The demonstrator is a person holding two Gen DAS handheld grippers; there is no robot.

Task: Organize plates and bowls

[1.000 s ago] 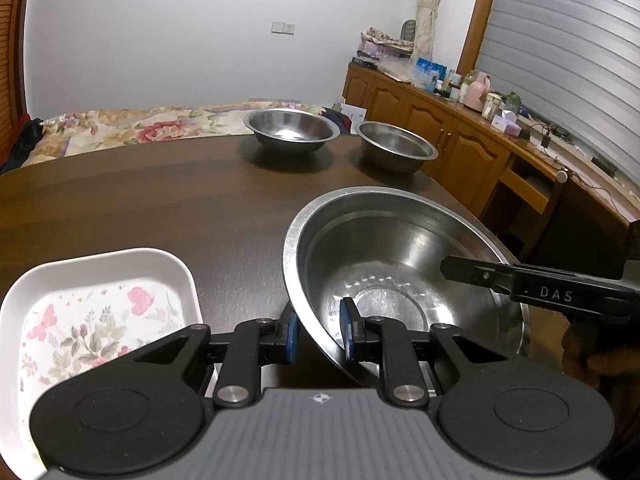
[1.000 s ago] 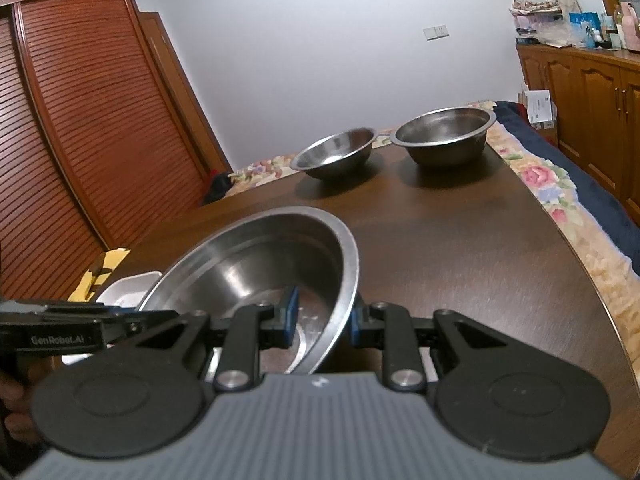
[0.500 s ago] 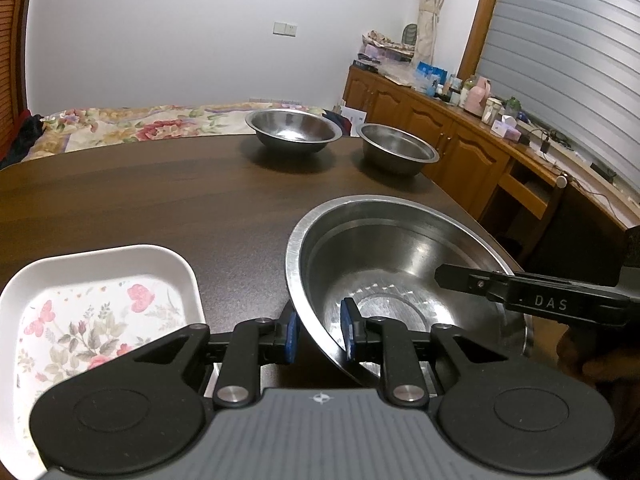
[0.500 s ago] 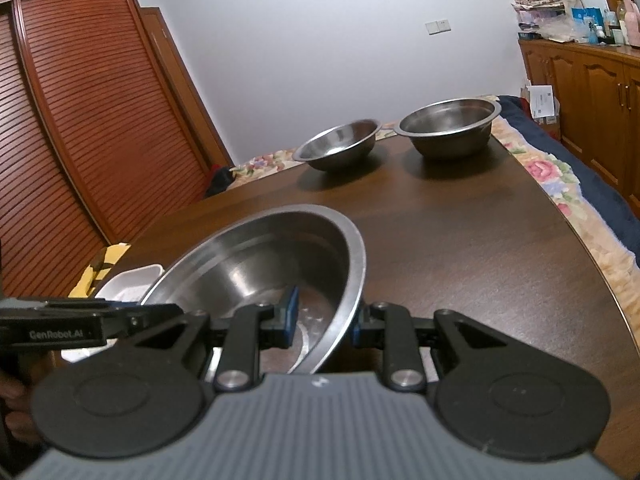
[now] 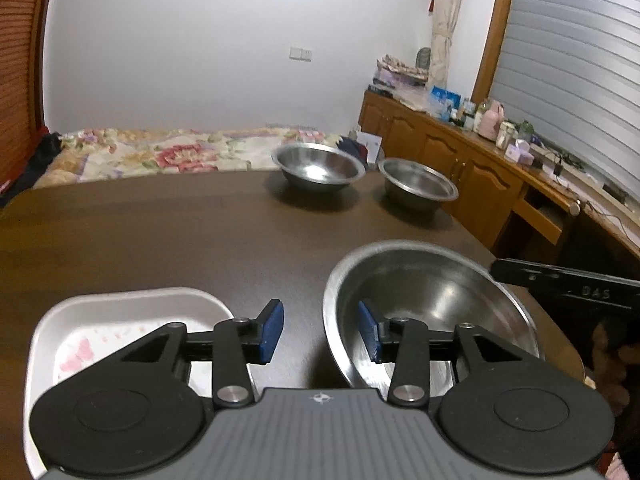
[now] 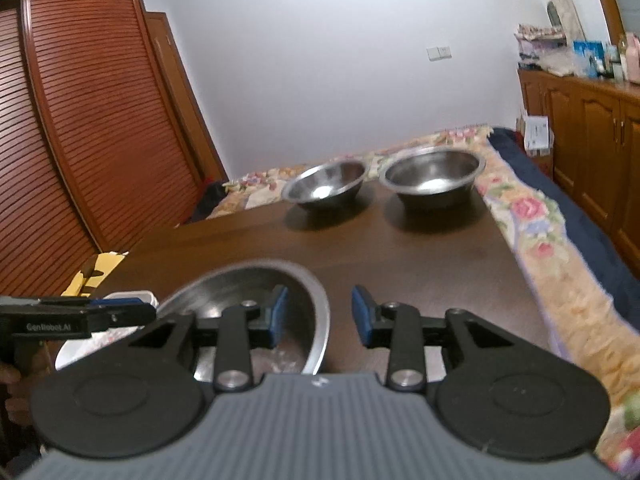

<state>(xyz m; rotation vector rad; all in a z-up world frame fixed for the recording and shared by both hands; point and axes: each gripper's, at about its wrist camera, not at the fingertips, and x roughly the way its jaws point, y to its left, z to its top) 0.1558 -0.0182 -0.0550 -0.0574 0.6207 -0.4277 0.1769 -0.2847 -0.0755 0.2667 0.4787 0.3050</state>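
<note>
Straddling the near rim of the large steel bowl (image 5: 432, 312), the left gripper (image 5: 320, 332) stands wide, one blue pad inside the basin and one outside, neither touching metal. The right gripper (image 6: 320, 316) is equally wide at the opposite rim, its left pad inside the bowl and its right pad over bare table (image 6: 420, 264). Neither holds anything.

The bowl appears to rest mouth up on the near right part of the table. Being round, it has no long axis to speak of; its opening faces upward, perhaps slightly tilted, though blur prevents certainty.

Just left of it lies the white floral plate (image 5: 100, 332), a rounded rectangle whose orientation is partly hidden behind the left tool. At the far edge stand two smaller steel bowls (image 5: 320, 166), side by side, upright, close but apart.

Judgement: the step in hand looks like a release. To do it well, both tools should draw back straight and level, clearing the rim without hooking a pad under it. Nesting the far bowls likely follows; approach each rim squarely, pads either side.
</note>
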